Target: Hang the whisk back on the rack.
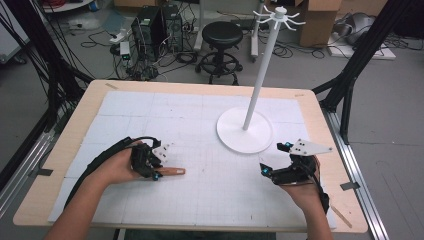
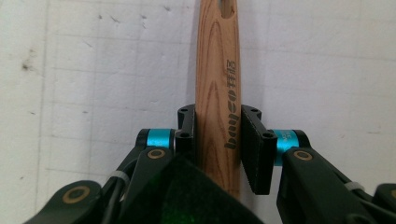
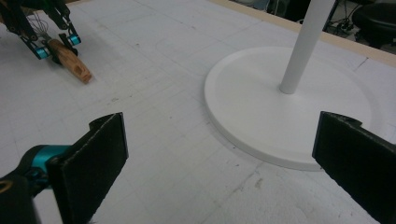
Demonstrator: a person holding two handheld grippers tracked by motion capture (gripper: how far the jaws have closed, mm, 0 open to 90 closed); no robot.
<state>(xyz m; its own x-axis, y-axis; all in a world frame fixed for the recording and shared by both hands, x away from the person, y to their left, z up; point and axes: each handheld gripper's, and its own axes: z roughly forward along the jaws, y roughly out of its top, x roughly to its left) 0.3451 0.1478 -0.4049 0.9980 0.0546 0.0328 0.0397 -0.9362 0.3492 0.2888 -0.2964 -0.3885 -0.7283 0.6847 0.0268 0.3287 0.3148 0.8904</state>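
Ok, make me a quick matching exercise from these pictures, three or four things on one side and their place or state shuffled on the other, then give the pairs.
Things:
1. left gripper
2. right gripper
3. wooden handle
4. white stand

States or places:
A. jaws wide apart, holding nothing
B. upright on a round base, hooks at the top
C. closed on a wooden piece
D. lying flat on the gridded mat

Pairs: 1-C, 2-A, 3-D, 4-B

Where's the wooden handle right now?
In the high view the wooden handle lies at the mat's left, clamped in the left tool, its free end pointing toward the white stand's base.
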